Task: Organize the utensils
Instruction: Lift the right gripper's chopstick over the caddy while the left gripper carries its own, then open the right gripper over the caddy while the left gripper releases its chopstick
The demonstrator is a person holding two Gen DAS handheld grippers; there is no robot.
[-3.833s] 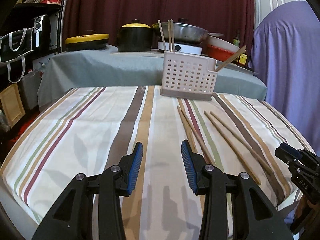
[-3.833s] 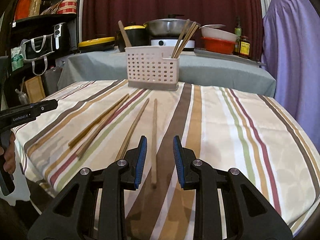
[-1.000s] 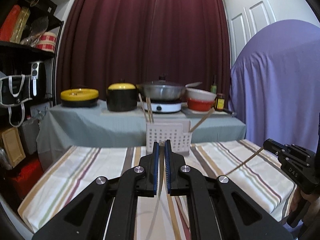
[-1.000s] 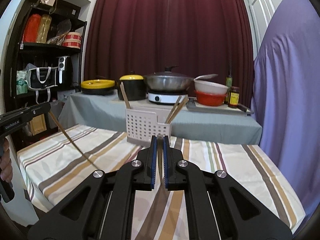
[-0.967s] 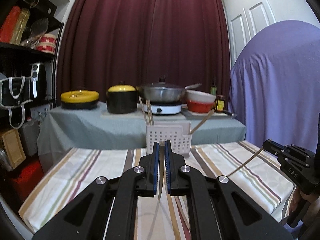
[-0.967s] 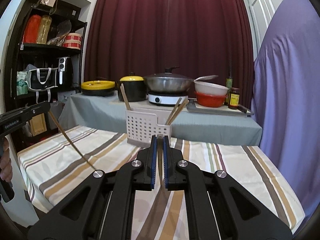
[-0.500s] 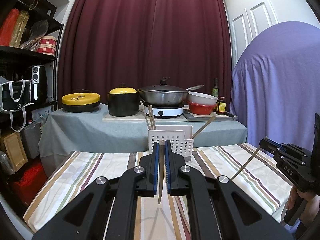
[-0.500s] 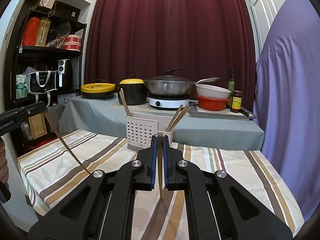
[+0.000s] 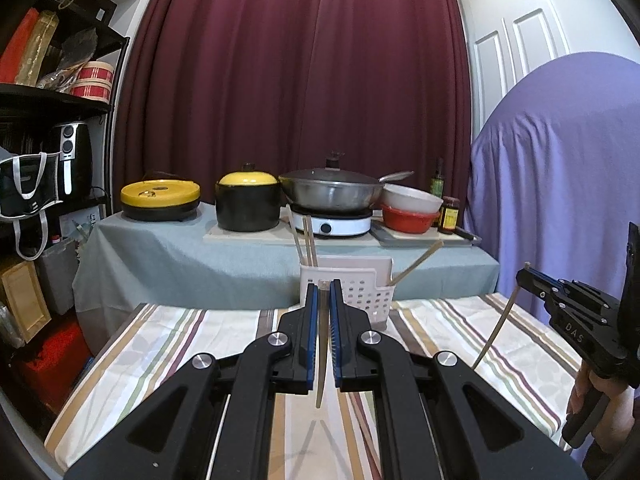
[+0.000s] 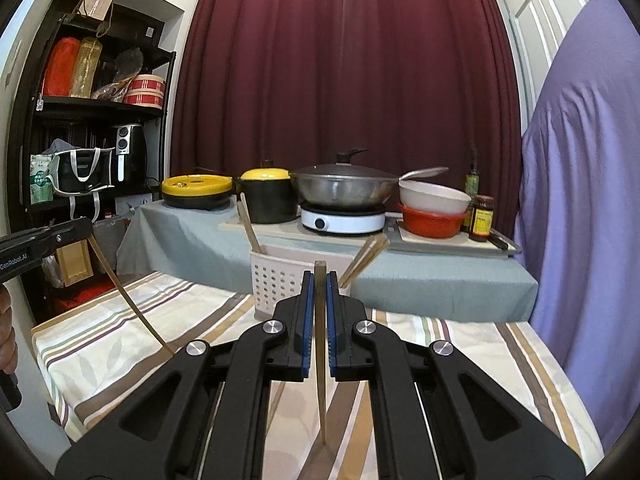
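Left wrist view: left gripper (image 9: 323,312) pinches a chopstick (image 9: 321,360) hanging tip-down, likely for dropping into the white utensil caddy (image 9: 352,288) at 12 o'clock; right gripper (image 10: 320,304) likewise clamps its chopstick (image 10: 320,380) near the blunt end

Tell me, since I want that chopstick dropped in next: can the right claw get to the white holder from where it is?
Probably yes. The right claw, shut on a chopstick, faces the white holder with only bare striped tablecloth between them.
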